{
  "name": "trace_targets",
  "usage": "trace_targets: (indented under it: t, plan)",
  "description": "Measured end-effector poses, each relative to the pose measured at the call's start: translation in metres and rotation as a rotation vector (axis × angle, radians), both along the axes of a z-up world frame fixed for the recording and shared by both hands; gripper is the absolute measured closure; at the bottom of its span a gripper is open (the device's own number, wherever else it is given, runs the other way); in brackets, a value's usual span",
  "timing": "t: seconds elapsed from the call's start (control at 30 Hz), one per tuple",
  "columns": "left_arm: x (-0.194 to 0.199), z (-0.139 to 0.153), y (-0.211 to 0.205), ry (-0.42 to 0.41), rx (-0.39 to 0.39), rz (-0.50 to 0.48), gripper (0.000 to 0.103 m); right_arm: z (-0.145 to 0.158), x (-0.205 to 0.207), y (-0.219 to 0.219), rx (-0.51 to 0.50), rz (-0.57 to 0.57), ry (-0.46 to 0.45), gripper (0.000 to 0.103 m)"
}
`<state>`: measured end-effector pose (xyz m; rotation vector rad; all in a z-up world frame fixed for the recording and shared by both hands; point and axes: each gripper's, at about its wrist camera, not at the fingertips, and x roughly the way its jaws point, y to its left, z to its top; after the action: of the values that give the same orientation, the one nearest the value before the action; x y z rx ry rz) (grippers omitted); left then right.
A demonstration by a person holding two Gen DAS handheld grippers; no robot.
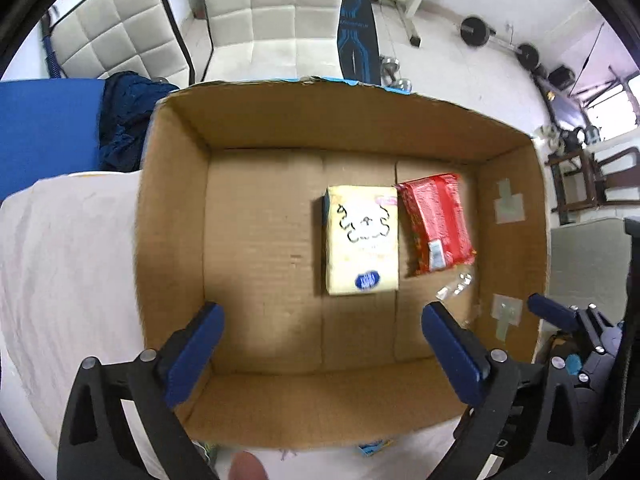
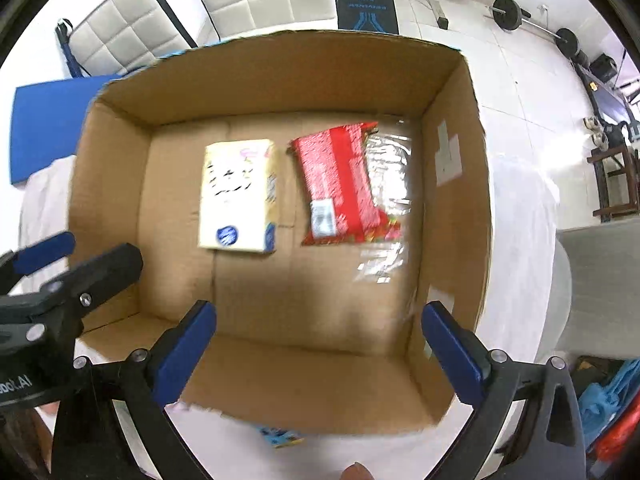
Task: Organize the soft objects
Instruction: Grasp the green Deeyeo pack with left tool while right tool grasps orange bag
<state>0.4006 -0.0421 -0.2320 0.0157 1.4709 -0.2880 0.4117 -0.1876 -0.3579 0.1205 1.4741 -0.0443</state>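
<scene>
Grippers left [image 1: 322, 354] and right [image 2: 318, 354] are held wide open, empty, above brown cardboard box [image 1: 516, 184]; soft yellow tissue pack [image 1: 362, 240] and crinkly red packet [image 1: 436, 224] are judged light, best pinched across short sides.

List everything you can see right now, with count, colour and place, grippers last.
box: 1, brown cardboard, open, on the white-covered surface under both grippers.
yellow pack: 1, pale yellow with a blue logo, flat on the box floor, middle.
red pack: 1, red, flat on the box floor, right of the yellow pack.
clear wrapper: 1, transparent, on the box floor, right of the red pack, partly under it.
white cover: 1, white, under the box.
blue cloth: 1, dark blue, bunched left of the box.
blue mat: 1, blue, far left.
padded panels: 2, white, behind the box.
left gripper: 1, black with blue pads, open, above the near rim.
right gripper: 1, same, open, above the near rim.
</scene>
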Motion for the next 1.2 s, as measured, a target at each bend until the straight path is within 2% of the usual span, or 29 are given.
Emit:
trace_targets:
  t: [0.07, 0.2, 0.33, 0.53, 0.67, 0.8, 0.97, 1.2]
  plan:
    - [-0.011, 0.007, 0.007, -0.012, -0.001, 0.007, 0.002, 0.010, -0.013, 0.002, 0.018, -0.012, -0.024, 0.000]
    - [-0.035, 0.032, 0.020, -0.115, 0.036, 0.022, 0.002, 0.031, -0.043, 0.008, 0.046, -0.019, -0.075, 0.000]
    - [-0.064, 0.054, 0.035, -0.164, 0.043, 0.052, 0.002, 0.044, -0.081, 0.006, 0.079, -0.031, -0.100, 0.000]
    - [-0.125, 0.059, 0.074, -0.203, 0.149, 0.094, 0.002, 0.029, -0.136, -0.002, 0.080, -0.052, -0.091, 0.000]
    - [-0.161, 0.024, 0.101, -0.133, 0.216, 0.129, 0.002, -0.010, -0.161, -0.005, 0.134, -0.083, -0.004, 0.000]
    - [-0.179, -0.019, 0.123, -0.041, 0.243, 0.176, 0.002, -0.038, -0.164, -0.006, 0.113, -0.096, 0.026, 0.000]
    - [-0.184, -0.068, 0.145, 0.041, 0.272, 0.214, 0.002, -0.067, -0.157, -0.008, 0.091, -0.128, 0.042, 0.000]
    - [-0.181, -0.111, 0.163, 0.124, 0.274, 0.244, 0.002, -0.098, -0.138, -0.010, 0.135, -0.213, 0.044, 0.000]
